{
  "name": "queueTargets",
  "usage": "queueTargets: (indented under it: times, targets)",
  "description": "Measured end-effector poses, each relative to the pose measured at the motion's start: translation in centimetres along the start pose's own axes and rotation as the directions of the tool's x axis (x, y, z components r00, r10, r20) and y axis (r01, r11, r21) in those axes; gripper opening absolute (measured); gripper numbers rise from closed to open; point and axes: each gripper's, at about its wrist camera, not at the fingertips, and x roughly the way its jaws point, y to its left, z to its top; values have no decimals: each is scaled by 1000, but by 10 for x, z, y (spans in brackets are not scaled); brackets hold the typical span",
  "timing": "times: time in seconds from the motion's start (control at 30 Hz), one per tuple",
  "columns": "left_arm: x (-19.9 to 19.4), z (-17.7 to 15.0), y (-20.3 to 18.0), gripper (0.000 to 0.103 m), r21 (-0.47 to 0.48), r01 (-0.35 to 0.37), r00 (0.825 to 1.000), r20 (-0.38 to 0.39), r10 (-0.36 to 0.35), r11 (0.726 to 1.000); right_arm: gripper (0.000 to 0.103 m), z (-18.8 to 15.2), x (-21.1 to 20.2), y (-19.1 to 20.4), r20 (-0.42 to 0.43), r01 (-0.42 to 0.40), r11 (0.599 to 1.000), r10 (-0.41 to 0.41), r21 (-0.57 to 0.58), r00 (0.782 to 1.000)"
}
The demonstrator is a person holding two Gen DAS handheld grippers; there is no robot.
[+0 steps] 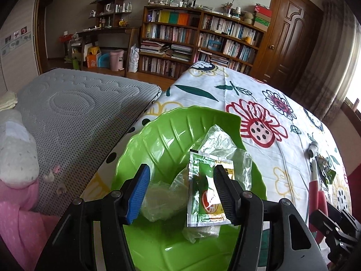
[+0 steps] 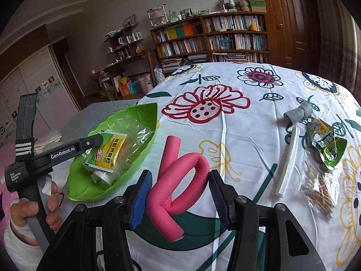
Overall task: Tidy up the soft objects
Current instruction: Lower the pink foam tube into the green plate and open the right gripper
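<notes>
Pink tube (image 2: 180,180) is sitting between the spread right gripper (image 2: 179,195); squeezing is next. Left gripper (image 1: 180,187) is hanging spread over the bowl (image 1: 171,126).

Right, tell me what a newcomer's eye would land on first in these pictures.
First the bright green leaf-shaped tray at the table's left edge, holding crumpled clear plastic and a green-and-yellow sachet, with the left gripper open over it. Next the looped pink foam tube on the flowered tablecloth, lying between the open fingers of the right gripper. To the right lie a white foam strip and a green snack wrapper.
</notes>
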Motion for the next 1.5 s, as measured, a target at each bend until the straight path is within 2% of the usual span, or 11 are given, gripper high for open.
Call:
queueTargets:
  times: [0.3, 0.7, 0.77, 0.83, 1.3, 1.5]
  targets:
    - [-10, -5, 20, 60, -20, -39, 999, 11, 39, 999, 55, 18, 19, 39, 9, -101, 992, 102, -69, 995]
    - [-17, -9, 41, 60, -40, -76, 997, 22, 77, 996, 57, 29, 57, 72, -14, -162, 978, 161, -130, 987]
    - [-18, -9, 44, 60, -44, -78, 997, 21, 79, 996, 62, 29, 61, 75, -21, -166, 977, 165, -134, 986]
    - [-17, -8, 45, 60, -47, -80, 997, 18, 81, 996, 68, 27, 63, 76, -20, -165, 977, 164, -135, 986]
    - [-14, -10, 31, 60, -27, -58, 998, 10, 59, 998, 68, 18, 52, 56, -7, -141, 987, 141, -75, 990]
    - [-16, -10, 16, 60, -7, -44, 999, 10, 44, 999, 68, 7, 37, 42, 19, -90, 994, 92, -68, 996]
